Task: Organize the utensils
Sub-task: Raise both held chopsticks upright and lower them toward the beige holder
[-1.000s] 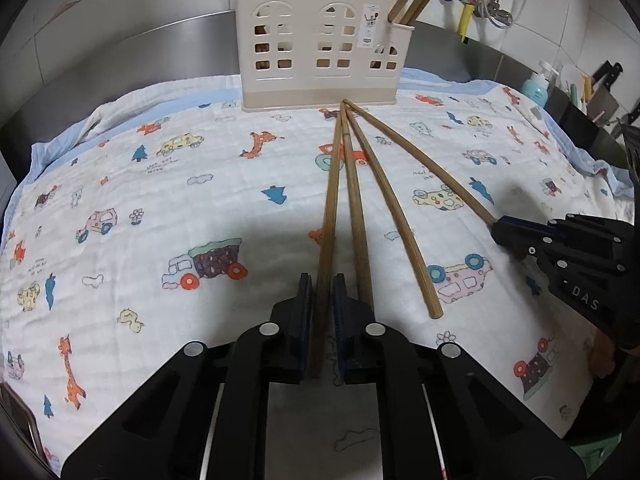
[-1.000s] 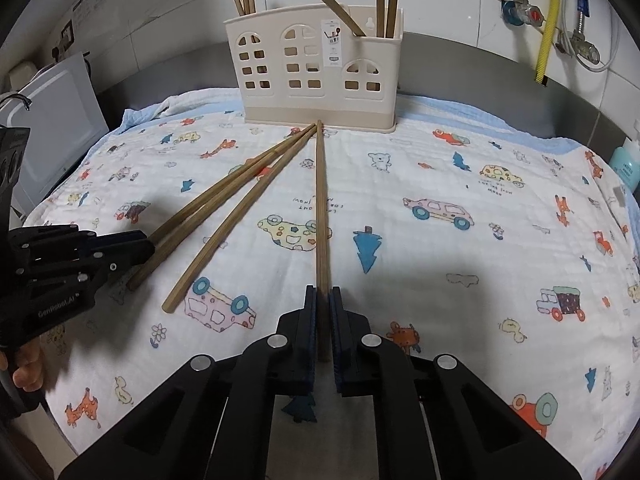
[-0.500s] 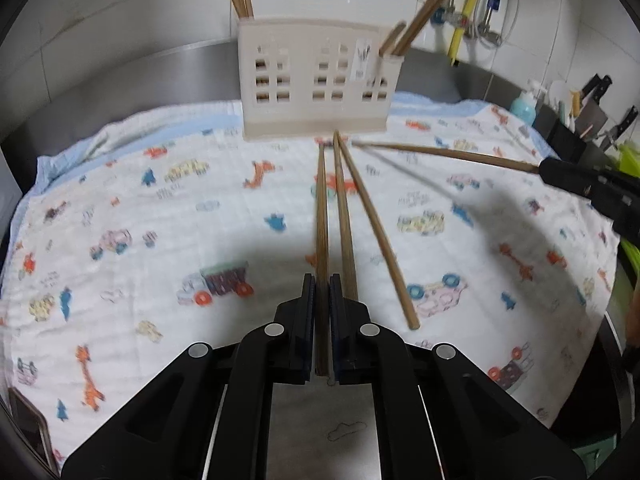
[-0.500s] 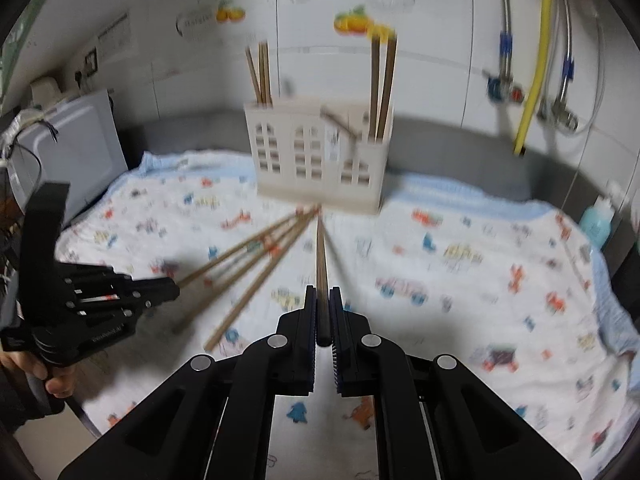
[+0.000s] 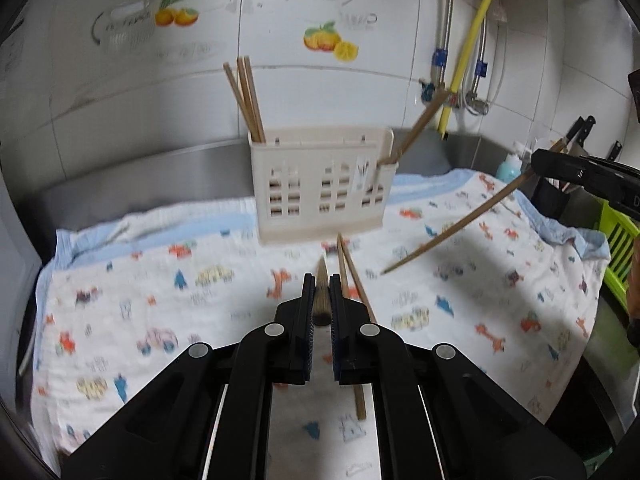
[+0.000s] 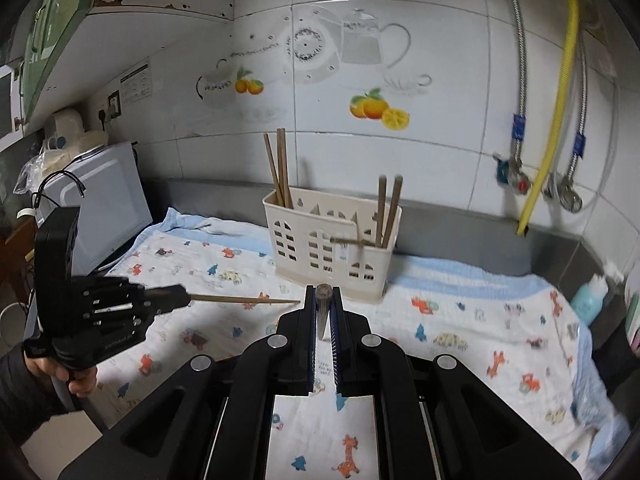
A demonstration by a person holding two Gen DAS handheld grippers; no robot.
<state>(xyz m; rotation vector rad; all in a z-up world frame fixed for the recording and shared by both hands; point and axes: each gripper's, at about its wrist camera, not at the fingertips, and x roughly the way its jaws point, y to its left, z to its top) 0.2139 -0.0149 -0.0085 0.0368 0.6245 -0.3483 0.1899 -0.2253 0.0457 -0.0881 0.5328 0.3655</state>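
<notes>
My left gripper point(image 5: 321, 282) is shut on a wooden chopstick point(image 5: 321, 304) that I see nearly end-on, lifted off the cartoon-print cloth point(image 5: 160, 304). My right gripper point(image 6: 323, 293) is shut on another chopstick point(image 6: 323, 308), also held in the air. Each gripper shows in the other view: the right gripper point(image 5: 540, 164) with its stick point(image 5: 452, 234) slanting down, the left gripper point(image 6: 178, 300) with its stick point(image 6: 240, 300) level. The cream slotted holder point(image 5: 320, 188) stands at the back with chopsticks point(image 5: 246, 96) upright in it. Two loose chopsticks point(image 5: 352, 276) lie on the cloth.
A white appliance point(image 6: 100, 200) stands at the left edge of the counter. A yellow hose point(image 6: 556, 100) and taps hang on the tiled wall. A blue bottle point(image 6: 588, 300), knives point(image 5: 580, 128) and a green basket point(image 5: 620, 248) crowd the right side.
Both grippers have risen from the cloth, each carrying its chopstick up. The views have tilted up toward the wall, and two chopsticks stay on the cloth.
</notes>
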